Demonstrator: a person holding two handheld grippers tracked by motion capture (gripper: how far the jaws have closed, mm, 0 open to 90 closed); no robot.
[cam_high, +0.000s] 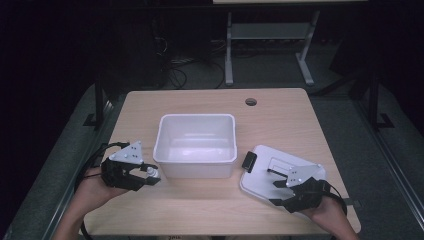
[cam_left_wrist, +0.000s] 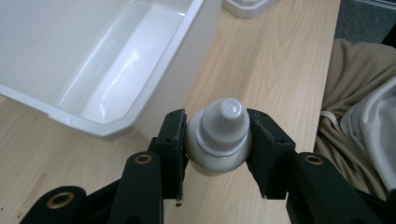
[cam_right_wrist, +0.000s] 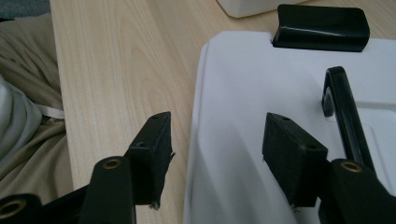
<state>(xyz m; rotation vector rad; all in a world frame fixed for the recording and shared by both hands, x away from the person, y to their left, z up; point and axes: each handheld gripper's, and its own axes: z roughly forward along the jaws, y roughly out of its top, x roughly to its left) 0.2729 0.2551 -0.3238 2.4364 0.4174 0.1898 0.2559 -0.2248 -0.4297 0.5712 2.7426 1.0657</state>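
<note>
So nearest to the person, the left gripper has its jaws clamped on a small white bottle, one pad on each side of the body just under the ribbed cap. It's held a bit above the wooden table, near the left front corner of the white bin. Over on the near right, the right gripper hangs over the left edge of the white lid, jaws apart and gripping nothing. One jaw is out over the bare wood and the other over the lid's top, so the edge runs between them, but I can't see the pads pressing on it.

My read: the bottle is picked up and is about to go into the bin, and the lid goes on after. The next move looks like lifting the bottle over the near wall, moving it away and to the right, and letting go inside. The wall is close beside the bottle, so it needs some height first.

Farther back, the bin sits mid-table and looks empty. The lid's black latch is at the end facing the bin.
</note>
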